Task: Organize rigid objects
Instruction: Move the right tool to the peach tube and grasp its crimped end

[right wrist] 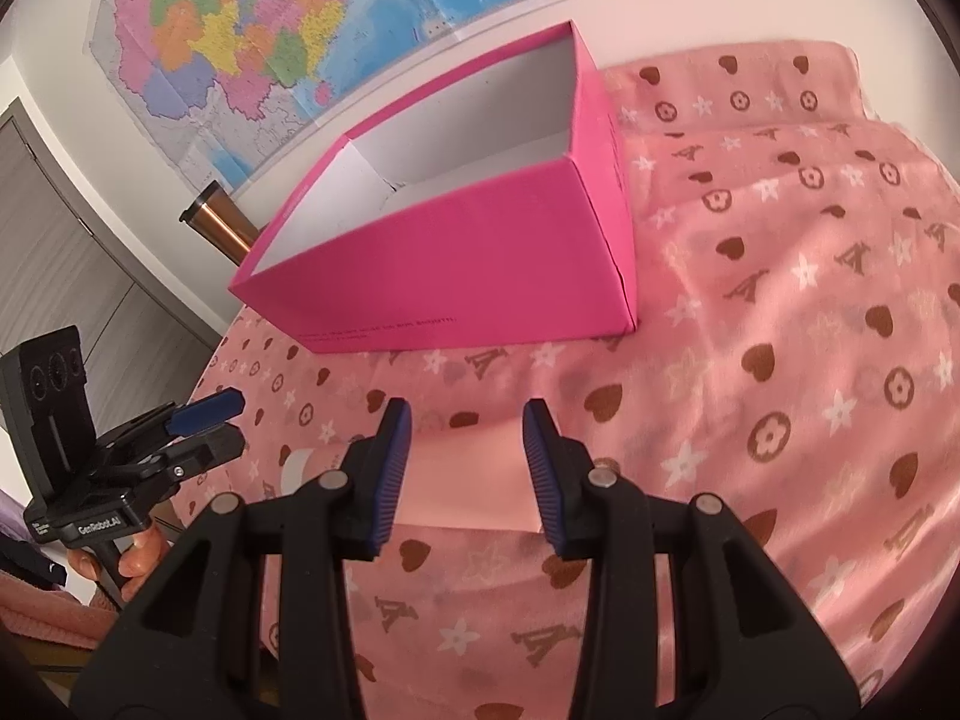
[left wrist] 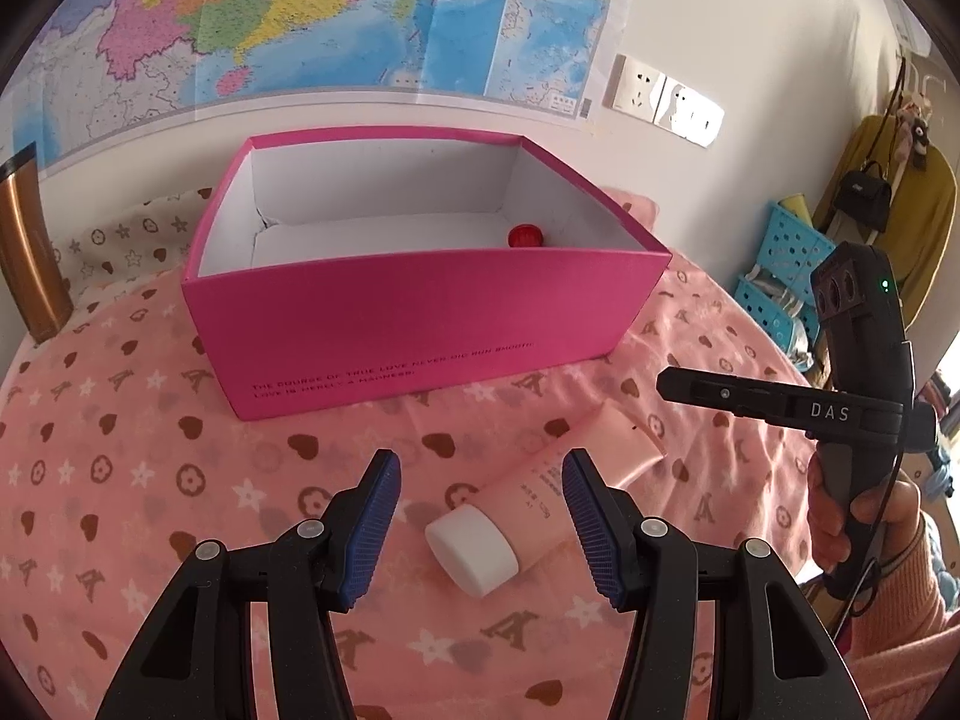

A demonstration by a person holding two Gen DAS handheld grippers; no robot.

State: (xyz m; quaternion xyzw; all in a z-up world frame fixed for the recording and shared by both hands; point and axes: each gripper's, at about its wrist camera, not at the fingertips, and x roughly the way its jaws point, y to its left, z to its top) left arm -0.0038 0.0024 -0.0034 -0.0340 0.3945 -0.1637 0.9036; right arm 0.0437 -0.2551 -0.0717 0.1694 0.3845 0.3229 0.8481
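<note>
Pink plastic tube with white cap lies on the blanket just in front of the magenta cardboard box. My left gripper wide around it; right gripper also wide, holding nothing. Looks light, squashy, slick: clamp near the stiff cap.

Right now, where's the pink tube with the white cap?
In the left wrist view, the pink plastic tube with the white cap lies on its side on the pink patterned cloth, in front of the magenta cardboard box, between the open left tool fingers.
</note>
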